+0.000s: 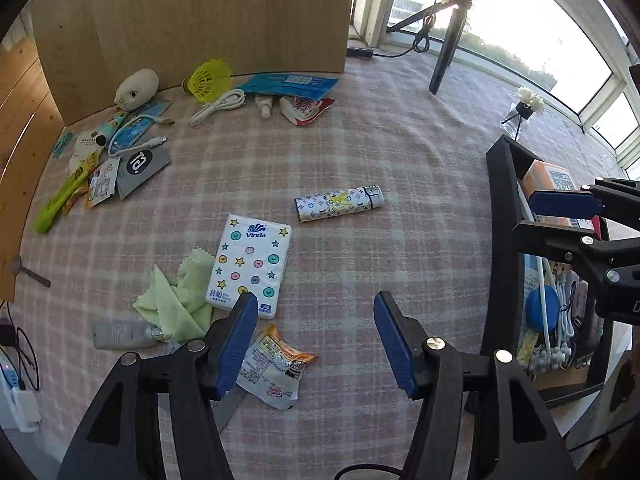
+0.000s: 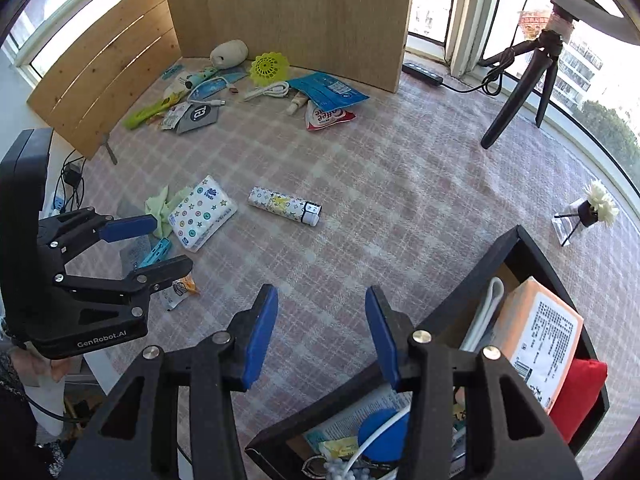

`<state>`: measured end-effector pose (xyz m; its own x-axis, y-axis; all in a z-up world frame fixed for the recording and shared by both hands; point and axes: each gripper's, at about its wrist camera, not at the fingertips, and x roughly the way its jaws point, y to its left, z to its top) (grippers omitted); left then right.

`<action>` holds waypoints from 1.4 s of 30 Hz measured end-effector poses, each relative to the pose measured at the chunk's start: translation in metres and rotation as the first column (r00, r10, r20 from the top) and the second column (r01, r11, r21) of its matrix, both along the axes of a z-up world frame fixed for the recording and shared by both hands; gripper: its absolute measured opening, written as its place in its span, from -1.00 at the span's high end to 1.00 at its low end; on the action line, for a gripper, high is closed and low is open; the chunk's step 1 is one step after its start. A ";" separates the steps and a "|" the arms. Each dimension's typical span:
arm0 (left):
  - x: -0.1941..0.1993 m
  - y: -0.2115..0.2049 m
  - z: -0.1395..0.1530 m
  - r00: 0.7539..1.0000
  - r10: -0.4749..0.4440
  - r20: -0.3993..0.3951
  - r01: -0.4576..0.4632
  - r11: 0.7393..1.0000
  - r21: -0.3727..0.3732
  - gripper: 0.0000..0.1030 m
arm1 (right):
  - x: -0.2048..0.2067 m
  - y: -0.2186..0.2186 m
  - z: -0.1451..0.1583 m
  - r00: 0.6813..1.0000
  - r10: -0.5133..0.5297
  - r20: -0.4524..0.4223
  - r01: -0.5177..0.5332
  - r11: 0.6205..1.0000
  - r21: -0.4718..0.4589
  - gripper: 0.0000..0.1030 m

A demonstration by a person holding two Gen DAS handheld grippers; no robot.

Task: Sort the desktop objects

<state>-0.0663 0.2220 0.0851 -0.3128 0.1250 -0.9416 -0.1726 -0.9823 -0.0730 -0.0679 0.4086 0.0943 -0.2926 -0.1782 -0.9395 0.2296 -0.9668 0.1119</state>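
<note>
On the checked cloth (image 1: pixel 360 140) you have one green rag (image 1: pixel 176 300), one tissue pack (image 1: pixel 250 264) printed with buttons and stars, one snack wrapper (image 1: pixel 276 364) and one white patterned lighter (image 1: pixel 339 205) lying mid-table. Your left gripper (image 1: pixel 316 340) is spread, holding nothing, over the wrapper. Your right gripper (image 2: pixel 322 334), also spread, hangs by the black box (image 2: pixel 532 246) holding an orange packet (image 2: pixel 544 336), a red pouch (image 2: pixel 580 396) and a blue disc (image 2: pixel 380 432).
</note>
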 end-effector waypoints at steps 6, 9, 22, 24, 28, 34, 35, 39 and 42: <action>-0.015 -0.025 -0.017 0.999 0.039 0.037 -0.038 0.999 -0.022 -0.14 | -0.040 -0.038 -0.025 0.992 0.118 0.034 -0.120 0.990 0.070 0.00; -0.022 -0.024 -0.024 0.998 0.033 0.048 -0.031 0.999 -0.033 -0.14 | -0.055 -0.053 -0.037 0.985 0.167 0.050 -0.171 0.981 0.090 -0.01; -0.041 -0.020 -0.053 0.996 0.024 0.087 -0.018 0.998 -0.064 -0.14 | -0.095 -0.085 -0.081 0.943 0.310 0.119 -0.325 0.935 0.141 -0.01; -0.042 -0.022 -0.055 0.996 0.025 0.089 -0.020 0.998 -0.062 -0.14 | -0.099 -0.088 -0.086 0.937 0.324 0.129 -0.340 0.931 0.130 -0.01; -0.047 -0.027 -0.062 0.995 0.027 0.100 -0.021 0.998 -0.063 -0.14 | -0.106 -0.089 -0.095 0.933 0.327 0.152 -0.348 0.927 0.138 -0.02; -0.050 -0.022 -0.070 0.994 0.007 0.110 0.000 0.998 -0.062 -0.10 | -0.108 -0.084 -0.096 0.940 0.304 0.157 -0.325 0.936 0.133 -0.02; -0.049 -0.022 -0.071 0.994 0.006 0.112 0.002 0.998 -0.066 -0.10 | -0.108 -0.082 -0.096 0.942 0.296 0.158 -0.318 0.939 0.130 -0.01; -0.048 -0.013 -0.073 0.993 0.006 0.114 0.001 0.998 -0.066 0.00 | -0.108 -0.076 -0.093 0.954 0.258 0.155 -0.280 0.950 0.139 0.23; -0.050 -0.009 -0.074 0.994 0.008 0.112 -0.001 0.998 -0.065 0.01 | -0.110 -0.071 -0.091 0.965 0.214 0.149 -0.235 0.962 0.139 0.44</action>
